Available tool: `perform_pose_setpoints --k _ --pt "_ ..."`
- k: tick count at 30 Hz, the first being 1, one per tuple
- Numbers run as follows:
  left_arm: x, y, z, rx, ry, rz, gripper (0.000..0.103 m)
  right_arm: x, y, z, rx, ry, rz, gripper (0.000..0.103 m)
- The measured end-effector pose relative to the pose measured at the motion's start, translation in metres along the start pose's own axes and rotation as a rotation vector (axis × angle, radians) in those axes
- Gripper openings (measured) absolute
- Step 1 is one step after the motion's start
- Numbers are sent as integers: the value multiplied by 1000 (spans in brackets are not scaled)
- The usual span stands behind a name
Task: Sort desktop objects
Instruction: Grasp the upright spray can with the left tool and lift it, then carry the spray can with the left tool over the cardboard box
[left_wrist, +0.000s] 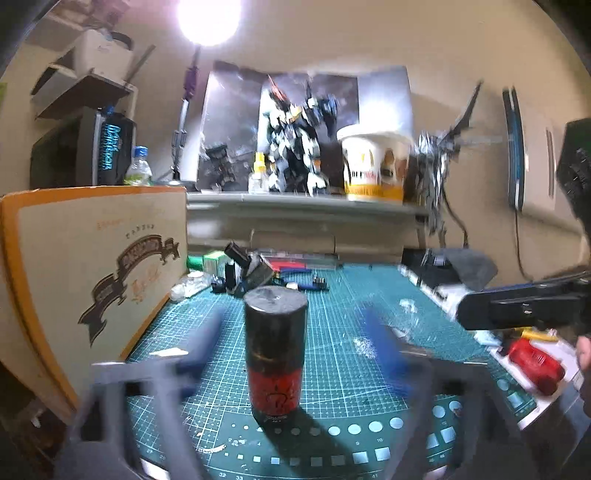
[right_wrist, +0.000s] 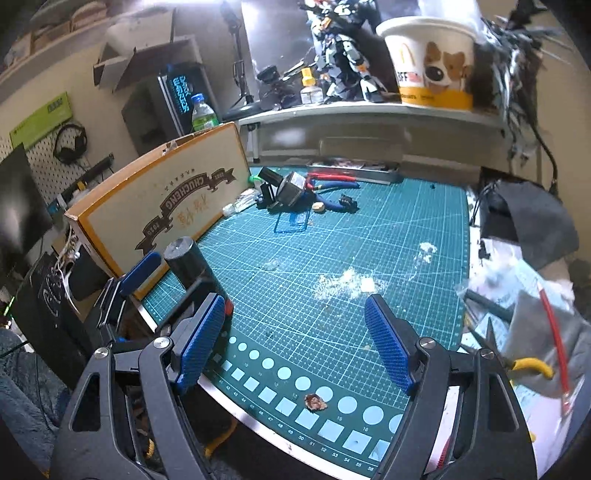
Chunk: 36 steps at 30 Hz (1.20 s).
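A black spray can with a red lower band (left_wrist: 275, 350) stands upright on the green cutting mat (left_wrist: 343, 306). My left gripper (left_wrist: 291, 354) is open, its blurred blue fingers on either side of the can, not touching it. In the right wrist view the same can (right_wrist: 194, 267) stands at the mat's left edge, with a left-gripper finger (right_wrist: 142, 271) beside it. My right gripper (right_wrist: 295, 343) is open and empty above the mat's front edge. It also shows in the left wrist view (left_wrist: 524, 306) at the right.
An orange-edged cardboard box (left_wrist: 88, 273) stands along the mat's left side. Tools and small parts (right_wrist: 295, 192) lie at the mat's far end. A shelf (left_wrist: 306, 205) carries a robot model and a paper cup. Pliers and bags (right_wrist: 532, 332) clutter the right side.
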<state>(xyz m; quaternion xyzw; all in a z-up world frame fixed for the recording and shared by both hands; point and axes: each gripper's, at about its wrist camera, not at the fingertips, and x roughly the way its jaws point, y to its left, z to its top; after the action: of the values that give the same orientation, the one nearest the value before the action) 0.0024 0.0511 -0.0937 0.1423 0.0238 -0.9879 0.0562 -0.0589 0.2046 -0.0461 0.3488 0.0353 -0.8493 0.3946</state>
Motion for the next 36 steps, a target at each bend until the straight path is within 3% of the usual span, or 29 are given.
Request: perform_pose_setpoints --k 2,10,16,22,26,29,33,36 --pt "10 3 3 -11 55 -4 35 1 -2 -2 5 0 5 76" --pt "3 9 19 -1 65 3 34 8 -5 -12 6 13 29 76" --pt "-33 26 81 19 2 -15 34 6 -5 -12 10 0 36 76" --pt "-55 91 173 -23 40 -39 34 8 9 -1 -23 -21 66 76" --pt "-40 161 221 -47 143 -2 34 9 25 10 -63 -41 101 76" --pt "-11 216 235 -37 237 88 34 13 37 17 -92 -56 132 76" --pt "51 270 223 19 441 179 34 22 51 28 -128 -57 164 76" --pt "99 297 200 -29 610 148 34 31 62 36 -152 -50 185 76"
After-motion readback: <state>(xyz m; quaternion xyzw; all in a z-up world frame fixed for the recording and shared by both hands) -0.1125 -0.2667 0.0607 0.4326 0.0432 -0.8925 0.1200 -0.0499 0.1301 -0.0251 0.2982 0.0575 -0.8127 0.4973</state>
